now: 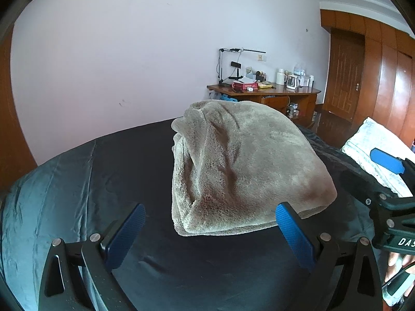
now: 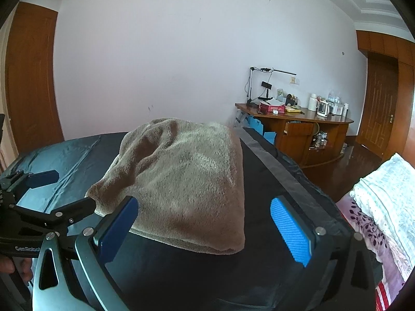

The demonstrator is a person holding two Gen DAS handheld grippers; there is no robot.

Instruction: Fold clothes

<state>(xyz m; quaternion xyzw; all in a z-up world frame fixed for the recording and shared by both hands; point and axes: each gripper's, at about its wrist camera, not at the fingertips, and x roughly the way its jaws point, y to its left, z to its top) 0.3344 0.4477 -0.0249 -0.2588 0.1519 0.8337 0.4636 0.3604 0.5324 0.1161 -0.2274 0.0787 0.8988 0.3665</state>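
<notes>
A folded beige fleece garment [image 1: 241, 165] lies in a thick bundle on the dark blue bed sheet [image 1: 129, 171]. My left gripper [image 1: 210, 223] is open just short of the bundle's near edge, with nothing between its blue pads. In the right wrist view the same garment [image 2: 181, 181] sits ahead and slightly left. My right gripper [image 2: 205, 220] is open too, its left pad in front of the fleece's near edge. Each gripper shows in the other's view: the right gripper [image 1: 376, 173] at the right edge, the left gripper [image 2: 64, 191] at the left by the bundle's corner.
A wooden desk [image 2: 298, 121] crowded with a lamp, kettle and boxes stands behind the bed at the right. Folded white and floral bedding [image 2: 384, 197] is stacked at the right. A wooden door [image 2: 381, 103] and the white wall lie beyond. The sheet's lighter blue part [image 1: 39, 202] spreads to the left.
</notes>
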